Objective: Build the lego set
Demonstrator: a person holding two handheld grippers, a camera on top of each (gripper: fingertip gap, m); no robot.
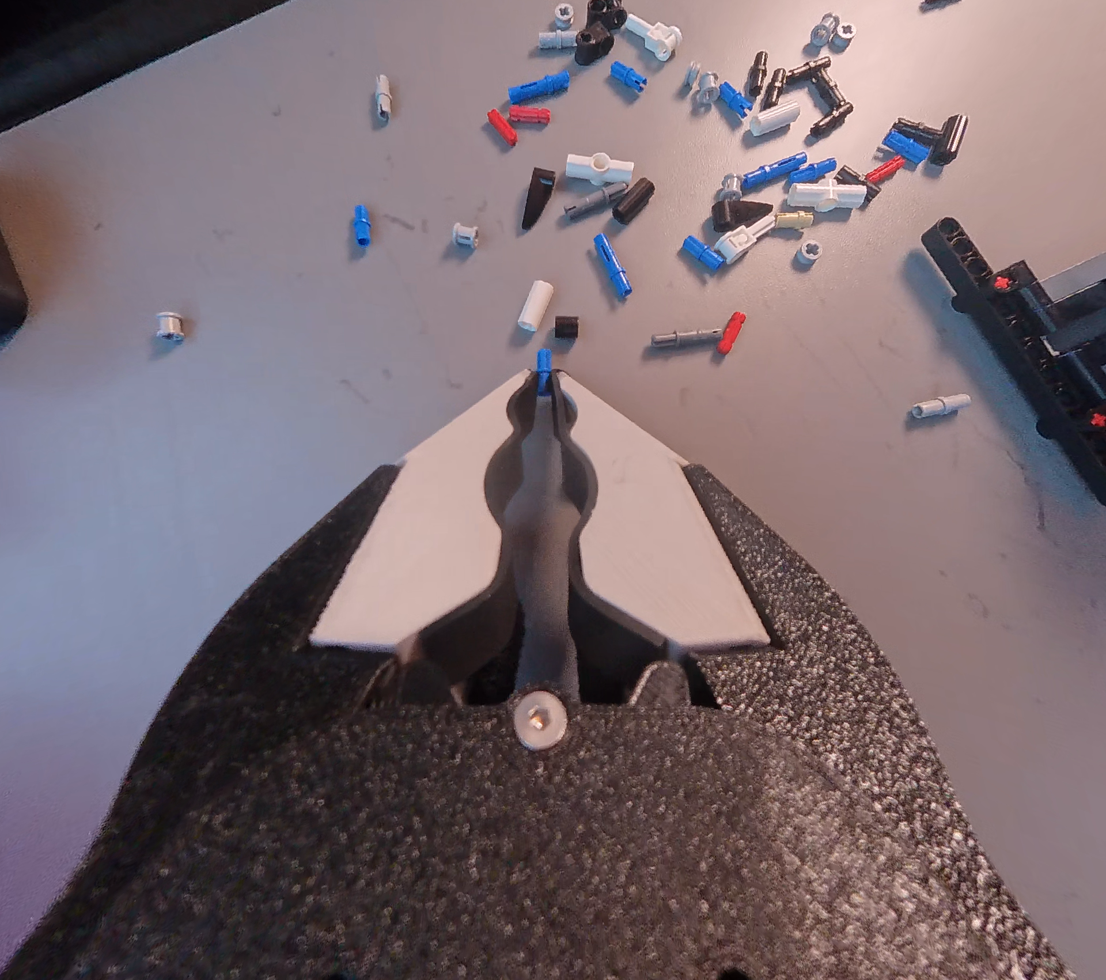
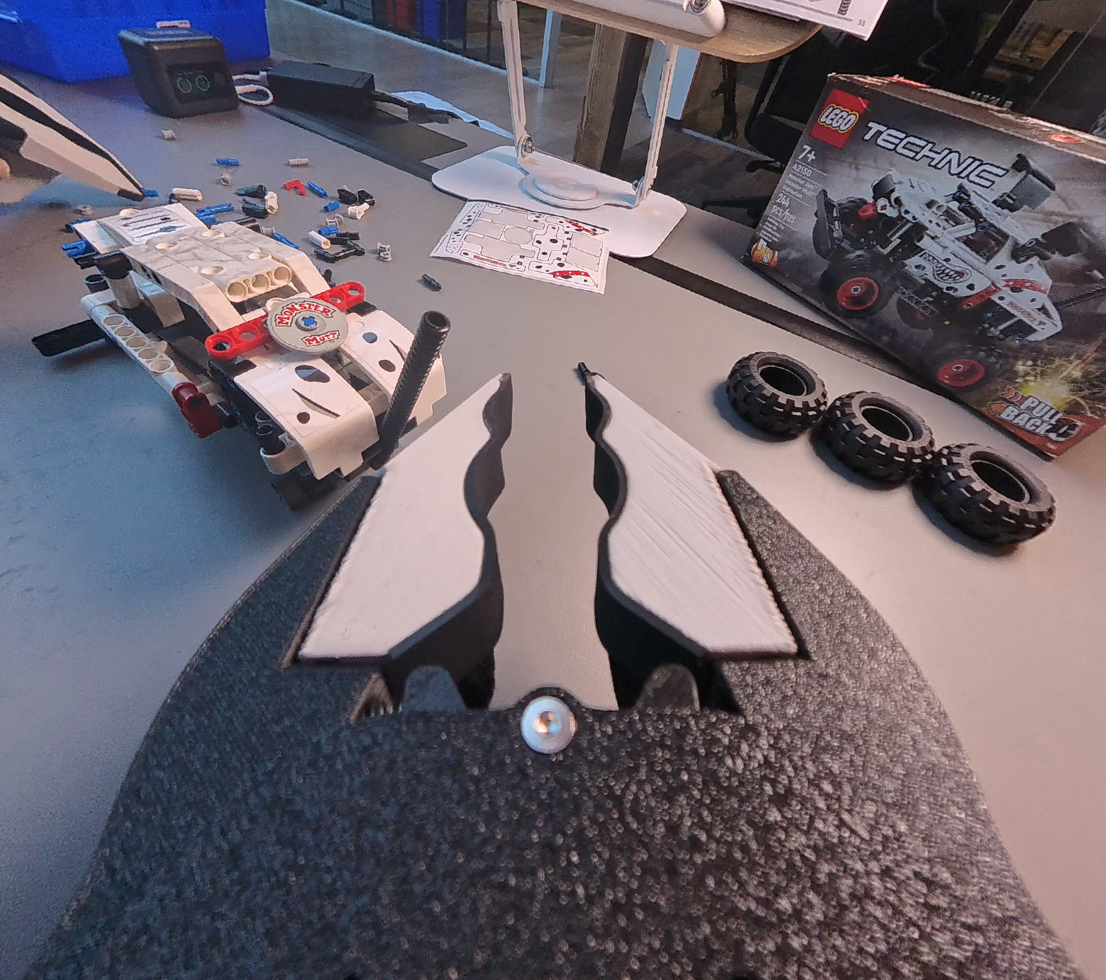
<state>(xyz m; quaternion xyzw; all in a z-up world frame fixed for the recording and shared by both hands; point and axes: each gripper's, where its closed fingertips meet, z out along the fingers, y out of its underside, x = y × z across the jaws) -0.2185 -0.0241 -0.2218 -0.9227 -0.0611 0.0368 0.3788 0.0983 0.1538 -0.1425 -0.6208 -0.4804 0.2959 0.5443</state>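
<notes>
The left claw [image 1: 543,373] pinches a small blue pin [image 1: 543,366] above the desk [image 1: 239,412]. Only the right wrist view shows the right claw [image 2: 547,382] gaping empty, the truck model [image 2: 251,329] to its left and three tyres [image 2: 880,433] to its right.

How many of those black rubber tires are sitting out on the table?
3, in a touching diagonal row right of the right gripper, before the box: far tire, middle tire, near tire. Others may be out of view.

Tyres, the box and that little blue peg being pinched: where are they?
tyres [image 2: 877,435]: right wrist view, tread of the middle one.
box [image 2: 933,209]: right wrist view, printed front face.
blue peg [image 1: 543,361]: left wrist view, its exposed end.
</notes>
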